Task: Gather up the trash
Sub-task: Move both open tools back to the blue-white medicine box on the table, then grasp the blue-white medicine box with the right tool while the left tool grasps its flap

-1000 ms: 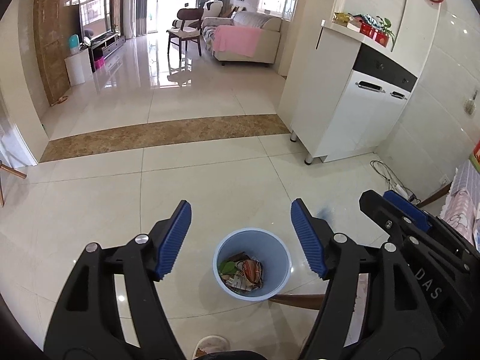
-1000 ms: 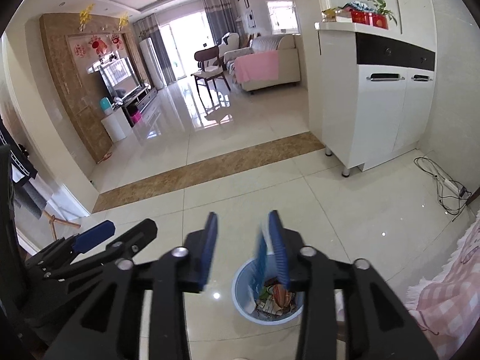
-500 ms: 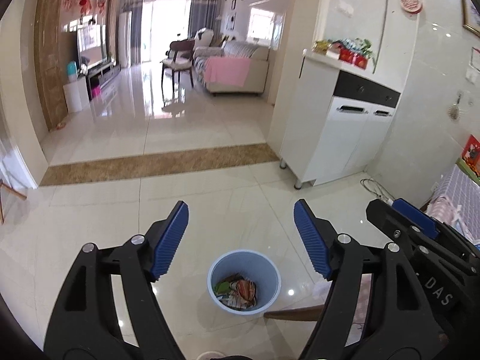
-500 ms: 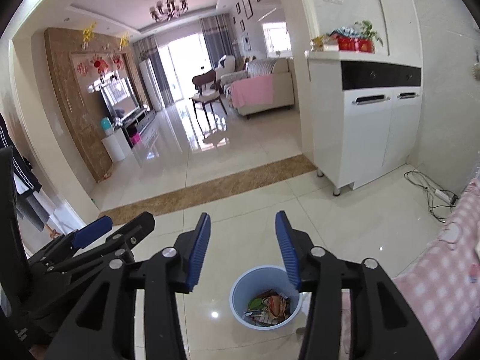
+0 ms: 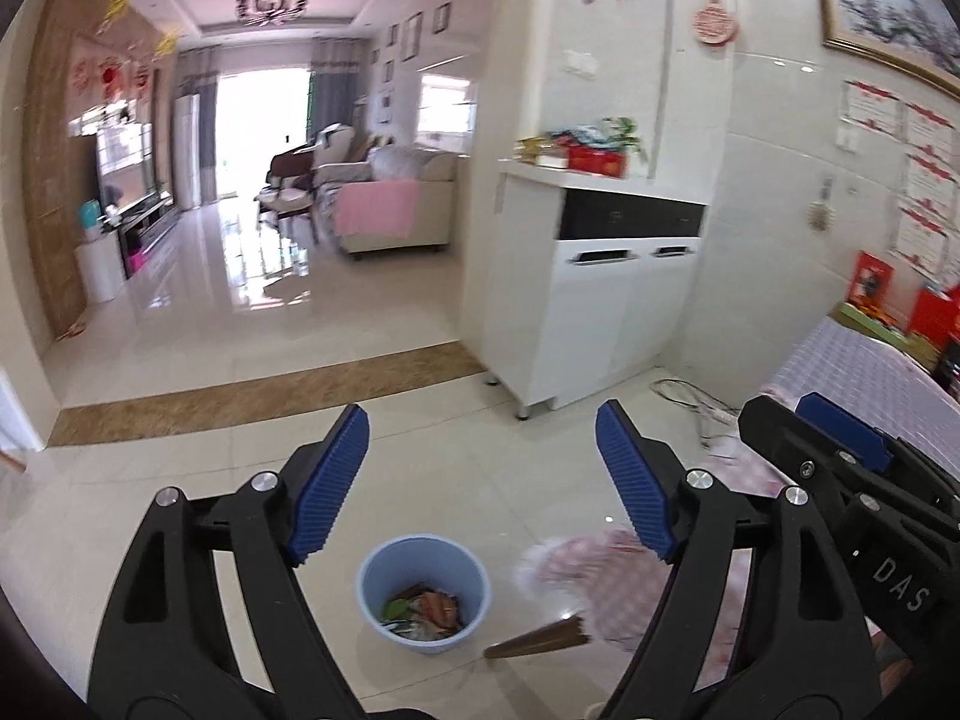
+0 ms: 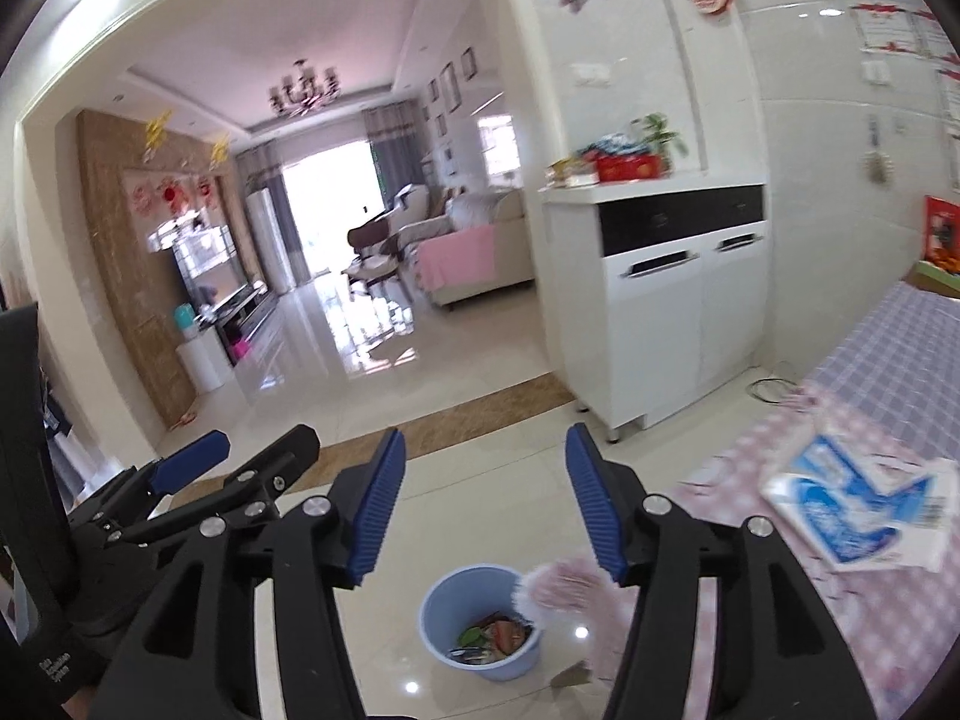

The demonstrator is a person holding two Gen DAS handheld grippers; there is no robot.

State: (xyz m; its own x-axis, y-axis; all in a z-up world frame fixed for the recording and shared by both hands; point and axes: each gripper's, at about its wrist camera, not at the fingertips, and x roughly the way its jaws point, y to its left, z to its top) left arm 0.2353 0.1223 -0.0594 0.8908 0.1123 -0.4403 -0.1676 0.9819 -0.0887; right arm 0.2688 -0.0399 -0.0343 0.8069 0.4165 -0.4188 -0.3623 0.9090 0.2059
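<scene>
Jaws of both the left gripper (image 5: 482, 480) and right gripper (image 6: 485, 504) gape wide and empty, the trash-filled blue bin (image 5: 423, 593) below between them.

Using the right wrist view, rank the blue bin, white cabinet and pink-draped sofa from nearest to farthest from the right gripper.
From the right gripper:
1. Blue bin, on the floor just below the fingers.
2. White cabinet, ahead to the right.
3. Pink-draped sofa, far back in the living room.

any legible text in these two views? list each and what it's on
"DAS": white letters on the black body of the right gripper, seen in the left wrist view.
White print on the left gripper: too small.
Blue-and-white packet on the checked tablecloth: blurred.
Red wall papers: unreadable.
</scene>
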